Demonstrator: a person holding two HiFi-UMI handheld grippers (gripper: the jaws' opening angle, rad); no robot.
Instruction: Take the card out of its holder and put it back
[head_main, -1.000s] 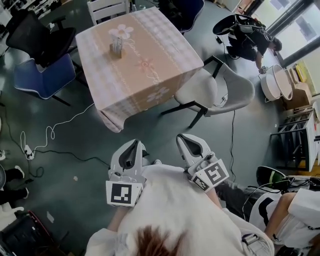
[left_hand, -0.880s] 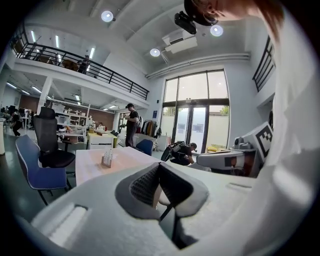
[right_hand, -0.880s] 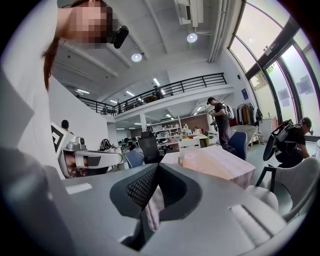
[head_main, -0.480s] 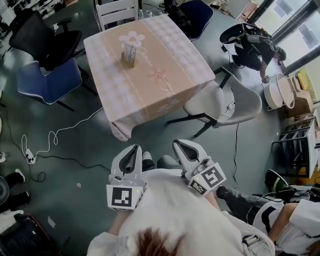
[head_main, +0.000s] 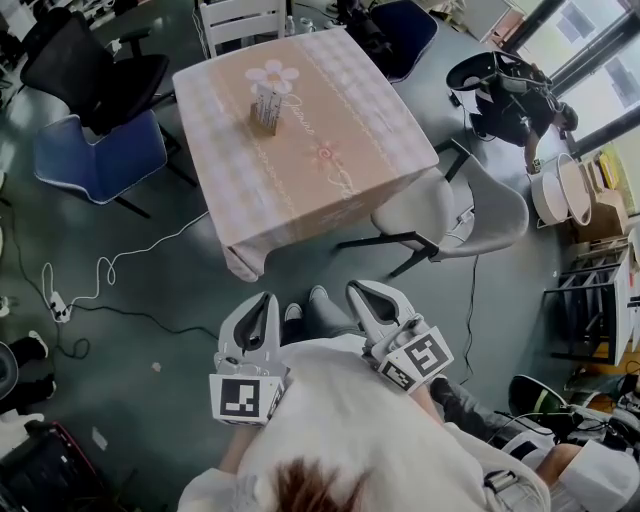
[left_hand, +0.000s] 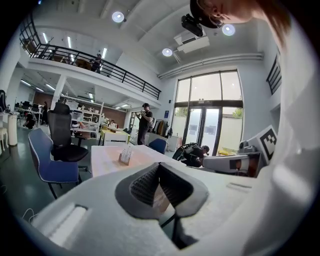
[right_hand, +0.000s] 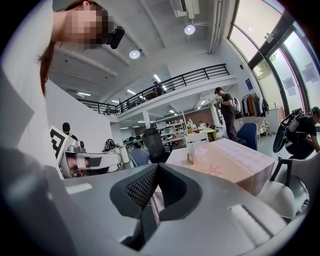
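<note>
Ahead, card (head_main: 267, 96) upright in holder (head_main: 263, 118).

1. Tablecloth (head_main: 350, 130): a line of cursive lettering runs beside the flower print; too small to read.
2. Marker cube (head_main: 245, 397) on the left gripper (head_main: 264, 300): a black-and-white square code pattern, with no letters or numerals.
3. Marker cube (head_main: 427, 355) on the right gripper (head_main: 362, 291): code patterns of the same kind on two faces, with no readable characters.
4. Card holder (head_main: 265, 108) on the table: any print on the card cannot be made out.
5. Blue sign (right_hand: 248, 83) on the far wall, right gripper view: wording illegible.
6. Finding: no text, brand or number is readable in any view.
</note>
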